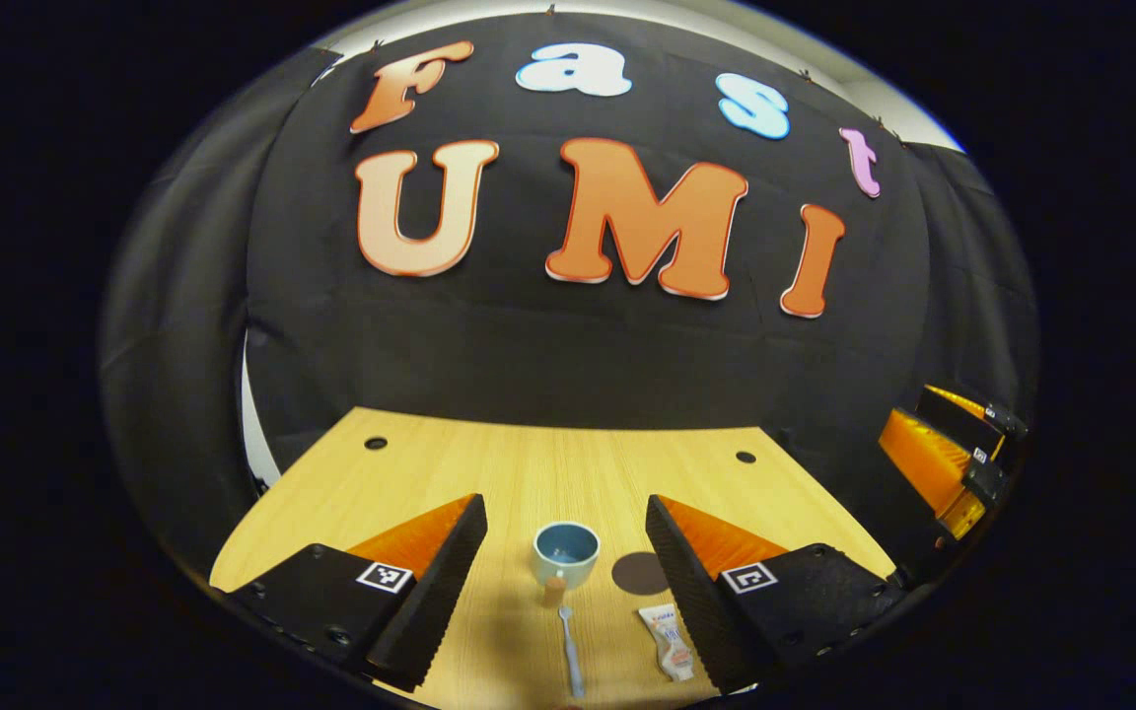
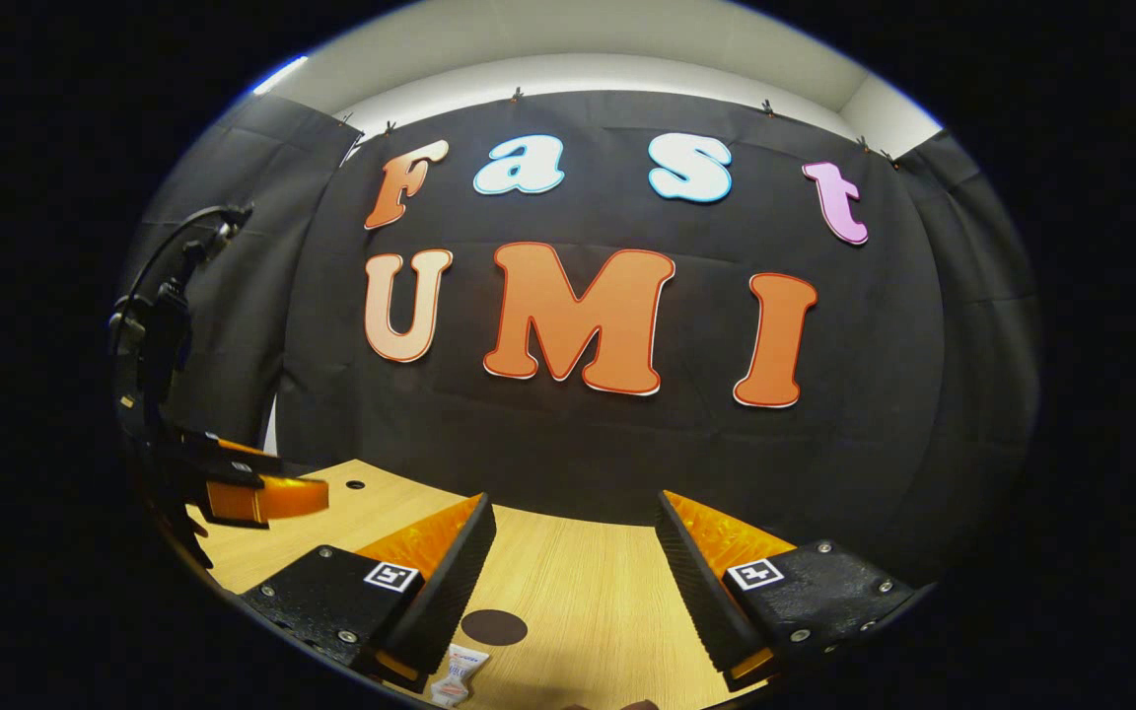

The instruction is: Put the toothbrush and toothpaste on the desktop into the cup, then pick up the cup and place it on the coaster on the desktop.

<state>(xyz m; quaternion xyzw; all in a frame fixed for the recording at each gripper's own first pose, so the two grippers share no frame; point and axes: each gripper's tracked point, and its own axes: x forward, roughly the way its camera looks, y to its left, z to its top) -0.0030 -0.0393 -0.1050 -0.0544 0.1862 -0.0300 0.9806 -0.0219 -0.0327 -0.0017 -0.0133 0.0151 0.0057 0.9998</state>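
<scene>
A blue-lined cup (image 1: 566, 554) stands upright on the wooden desktop (image 1: 548, 463), midway between my left gripper's fingers and a little beyond them. A pale toothbrush (image 1: 570, 651) lies just in front of the cup, pointing toward me. The white toothpaste tube (image 1: 669, 639) lies beside the right finger. A dark round coaster (image 1: 640, 573) sits just right of the cup. My left gripper (image 1: 565, 523) is open and empty above the desk. My right gripper (image 2: 576, 523) is open and empty too, with the coaster (image 2: 494, 627) and the toothpaste tube (image 2: 458, 674) near its left finger.
The right gripper (image 1: 953, 459) shows at the far right edge of the left gripper view. In the right gripper view the left gripper (image 2: 233, 488) hangs at the left with a cable above it. Two small holes (image 1: 376, 443) mark the desk's back corners.
</scene>
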